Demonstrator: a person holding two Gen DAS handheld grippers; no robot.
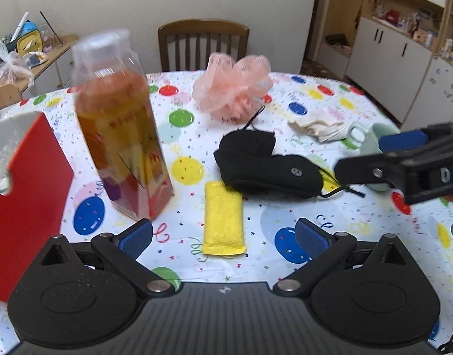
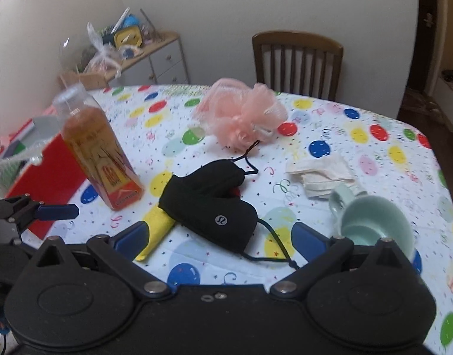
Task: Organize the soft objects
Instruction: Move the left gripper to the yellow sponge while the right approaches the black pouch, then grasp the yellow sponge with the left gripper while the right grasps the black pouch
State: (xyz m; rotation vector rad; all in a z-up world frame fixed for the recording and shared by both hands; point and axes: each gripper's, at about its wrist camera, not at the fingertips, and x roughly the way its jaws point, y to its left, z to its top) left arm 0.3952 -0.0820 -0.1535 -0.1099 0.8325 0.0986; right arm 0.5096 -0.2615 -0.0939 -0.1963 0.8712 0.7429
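Note:
A yellow sponge (image 1: 224,217) lies on the balloon-print tablecloth straight ahead of my open, empty left gripper (image 1: 223,236); it also shows in the right wrist view (image 2: 156,230). A black fabric pouch (image 1: 264,162) (image 2: 210,210) with a cord lies just behind it. A pink mesh bath pouf (image 1: 233,87) (image 2: 241,115) sits at the back. A crumpled white cloth (image 1: 318,125) (image 2: 321,174) lies to the right. My right gripper (image 2: 220,236) is open and empty, just in front of the pouch; it shows from the side in the left wrist view (image 1: 383,153).
A clear bottle of orange liquid (image 1: 122,130) (image 2: 99,151) stands at the left, beside a red box (image 1: 28,189) (image 2: 46,177). A pale green mug (image 2: 374,224) lies on its side at the right. A wooden chair (image 1: 202,44) stands behind the table.

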